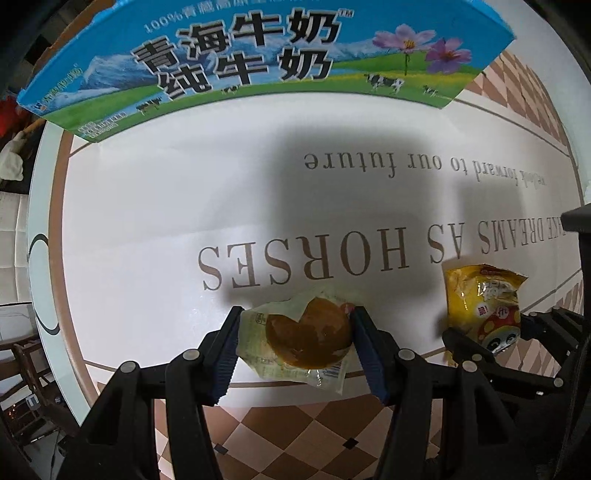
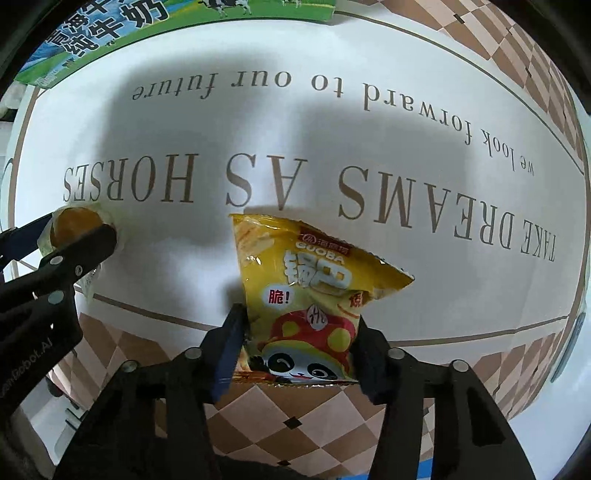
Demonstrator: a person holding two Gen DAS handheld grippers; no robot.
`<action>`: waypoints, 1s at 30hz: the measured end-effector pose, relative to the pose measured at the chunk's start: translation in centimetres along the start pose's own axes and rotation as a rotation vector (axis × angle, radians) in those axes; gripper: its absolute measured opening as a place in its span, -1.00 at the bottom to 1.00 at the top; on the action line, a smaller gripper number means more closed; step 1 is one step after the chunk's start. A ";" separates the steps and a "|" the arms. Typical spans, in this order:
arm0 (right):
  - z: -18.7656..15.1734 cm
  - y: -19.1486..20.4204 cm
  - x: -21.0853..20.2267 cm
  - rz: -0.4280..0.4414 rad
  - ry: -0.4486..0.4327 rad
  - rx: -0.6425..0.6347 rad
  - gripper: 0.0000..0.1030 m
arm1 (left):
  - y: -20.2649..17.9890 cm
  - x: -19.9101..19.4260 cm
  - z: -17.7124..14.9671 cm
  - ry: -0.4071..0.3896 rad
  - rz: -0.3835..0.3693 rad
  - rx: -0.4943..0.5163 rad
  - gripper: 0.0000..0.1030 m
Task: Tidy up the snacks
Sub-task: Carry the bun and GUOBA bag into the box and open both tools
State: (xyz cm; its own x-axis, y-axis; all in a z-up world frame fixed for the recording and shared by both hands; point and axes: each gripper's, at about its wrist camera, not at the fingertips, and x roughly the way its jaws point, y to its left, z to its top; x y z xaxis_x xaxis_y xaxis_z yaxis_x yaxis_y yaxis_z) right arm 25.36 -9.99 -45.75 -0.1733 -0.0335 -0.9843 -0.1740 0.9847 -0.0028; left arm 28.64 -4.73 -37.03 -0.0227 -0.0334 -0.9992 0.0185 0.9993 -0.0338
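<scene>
A brown pastry in a clear wrapper sits between the blue pads of my left gripper, which is shut on it just above the white tablecloth. To its right, a yellow snack bag with a panda picture is pinched at its lower end by my right gripper. The left wrist view shows that bag and the right gripper at the right edge. In the right wrist view, the left gripper and the pastry appear at the far left. Both grippers point down at the table.
A blue and green milk carton box stands at the far side of the table, also seen as the box at top left. The white tablecloth carries brown lettering and a checkered border. A wooden chair stands past the table's left edge.
</scene>
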 end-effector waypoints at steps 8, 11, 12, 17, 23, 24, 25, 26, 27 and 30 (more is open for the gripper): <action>-0.1 -3.7 -5.0 0.106 -0.045 0.072 -0.01 | 1.8 -5.0 0.5 -0.072 -0.051 -0.021 0.07; -0.2 -4.2 -7.9 0.151 -0.087 0.093 -0.01 | 2.4 -7.6 0.8 -0.115 -0.080 -0.023 0.07; -0.1 -4.4 -8.9 0.166 -0.100 0.095 -0.01 | 2.7 -8.4 0.8 -0.128 -0.089 -0.022 0.07; 1.4 -4.4 -15.1 0.253 -0.194 0.089 -0.01 | 3.7 -13.5 2.7 -0.193 -0.156 -0.028 0.07; 5.6 -1.3 -23.8 0.335 -0.320 0.039 -0.01 | 6.4 -16.9 8.6 -0.229 -0.185 -0.045 0.08; 6.7 -0.9 -24.8 0.335 -0.339 0.032 -0.01 | 7.1 -17.1 10.0 -0.233 -0.182 -0.051 0.08; 8.1 -0.2 -25.4 0.336 -0.352 0.027 -0.01 | 7.9 -17.2 11.8 -0.231 -0.175 -0.056 0.08; 9.9 0.4 -26.2 0.338 -0.363 0.026 -0.01 | 8.3 -17.3 13.1 -0.228 -0.174 -0.061 0.08; 11.2 0.4 -26.9 0.342 -0.368 0.027 -0.01 | 9.1 -17.2 15.0 -0.220 -0.173 -0.073 0.08; 16.7 0.7 -25.8 0.337 -0.353 0.038 -0.01 | 11.5 -16.1 20.1 -0.175 -0.182 -0.109 0.08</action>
State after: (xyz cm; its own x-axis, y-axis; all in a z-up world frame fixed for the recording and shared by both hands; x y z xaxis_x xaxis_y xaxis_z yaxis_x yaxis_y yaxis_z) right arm 45.94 -5.61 -23.33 0.1265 0.3419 -0.9312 -0.1283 0.9365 0.3264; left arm 49.30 6.88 -21.74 0.1577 -0.2064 -0.9657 -0.0780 0.9723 -0.2206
